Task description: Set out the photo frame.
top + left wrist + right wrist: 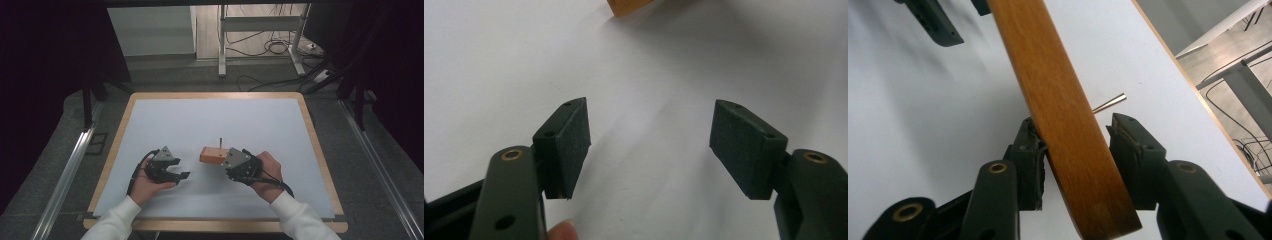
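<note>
Where the white sheet (215, 125) covers the wood-edged table (316, 145), a small orange-brown wooden block (212, 154) lies near the middle, toward the person's side, with a thin metal pin (220, 143) standing up from its top. The right gripper (231, 165) is at the block's right end; in the right gripper view its jaws sit on either side of the block (1068, 135), the left pad pressed against the wood and the right pad just beside it with a sliver of gap, so it is closed around the block, and the pin (1109, 104) pokes out sideways past the right jaw. The left gripper (181, 176) rests on the sheet to the left of the block, apart from it, its jaws spread wide with nothing between them; in its own view a corner of the block (626, 7) shows at the top edge, and a fingertip (561, 231) at the bottom. Bare sheet lies between that gripper and the block. Beyond the table, a white metal frame (260, 30) and loose cables (272, 47) lie on the floor.
</note>
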A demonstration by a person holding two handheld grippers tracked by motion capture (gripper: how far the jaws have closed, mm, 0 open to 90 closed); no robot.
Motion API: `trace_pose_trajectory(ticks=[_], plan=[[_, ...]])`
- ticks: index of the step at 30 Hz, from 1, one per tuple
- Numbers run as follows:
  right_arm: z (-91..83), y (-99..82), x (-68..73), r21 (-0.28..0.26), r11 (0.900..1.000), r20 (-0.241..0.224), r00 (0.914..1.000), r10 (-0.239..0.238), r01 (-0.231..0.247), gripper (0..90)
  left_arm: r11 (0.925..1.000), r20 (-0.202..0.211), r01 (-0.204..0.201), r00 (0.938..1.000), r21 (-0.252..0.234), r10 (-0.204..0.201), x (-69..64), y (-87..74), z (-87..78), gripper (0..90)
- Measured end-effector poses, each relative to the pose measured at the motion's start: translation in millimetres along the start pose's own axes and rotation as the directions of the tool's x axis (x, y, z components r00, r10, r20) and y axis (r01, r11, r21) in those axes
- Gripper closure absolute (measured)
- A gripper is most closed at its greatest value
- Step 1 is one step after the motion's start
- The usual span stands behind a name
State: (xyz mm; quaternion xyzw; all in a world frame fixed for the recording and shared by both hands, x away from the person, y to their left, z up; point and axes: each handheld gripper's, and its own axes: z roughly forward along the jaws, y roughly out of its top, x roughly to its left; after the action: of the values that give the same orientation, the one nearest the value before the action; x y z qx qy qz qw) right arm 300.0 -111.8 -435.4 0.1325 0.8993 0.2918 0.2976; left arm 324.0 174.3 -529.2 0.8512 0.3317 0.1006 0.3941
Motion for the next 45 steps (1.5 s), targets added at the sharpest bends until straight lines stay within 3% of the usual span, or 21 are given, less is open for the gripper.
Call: trace_pose_trajectory(ticks=[7, 14, 21, 23, 29, 39, 45], plan=[[3.9, 8.4, -6.1, 0.004, 0.9999, -0.026, 0.9996, -0.014, 0.014, 61.0, 1.0, 0.0, 0.0, 1.0, 0.006, 0.0, 0.7, -0.5, 0.5, 31.8], [5.3, 14.3, -6.6, -0.001, 0.9984, -0.014, 0.9983, -0.057, 0.057, 64.7, 1.0, -0.004, -0.005, 1.0, 0.009, 0.005, 0.9, -0.9, 1.2, 31.4], [3.6, 24.1, -18.5, -0.022, 0.9991, -0.036, 0.9986, -0.038, 0.037, 68.6, 0.9999, -0.01, -0.004, 0.9999, 0.011, 0.004, 0.9, -1.3, 2.7, 31.0], [2.3, 27.6, -22.6, -0.029, 0.9995, -0.063, 0.9979, -0.016, 0.014, 68.8, 0.9999, -0.01, -0.003, 0.9999, 0.011, 0.003, 1.0, -1.3, 2.6, 30.9], [-4.5, 31.0, -25.3, -0.051, 0.9987, -0.094, 0.9956, -0.002, -0.003, 68.8, 0.9999, -0.014, -0.006, 0.9999, 0.013, 0.006, 2.5, -1.6, 2.0, 30.8], [-30.0, 38.9, -14.5, -0.136, 0.9905, -0.159, 0.9865, -0.038, 0.016, 68.7, 0.9999, -0.016, 0.0, 0.9999, 0.016, 0.001, 1.7, -1.7, 3.5, 30.7], [-29.2, 36.3, -10.0, -0.134, 0.9909, -0.237, 0.9706, -0.043, 0.011, 68.4, 0.9998, -0.016, -0.008, 0.9998, 0.019, 0.008, 1.3, -1.8, 4.0, 30.6]])
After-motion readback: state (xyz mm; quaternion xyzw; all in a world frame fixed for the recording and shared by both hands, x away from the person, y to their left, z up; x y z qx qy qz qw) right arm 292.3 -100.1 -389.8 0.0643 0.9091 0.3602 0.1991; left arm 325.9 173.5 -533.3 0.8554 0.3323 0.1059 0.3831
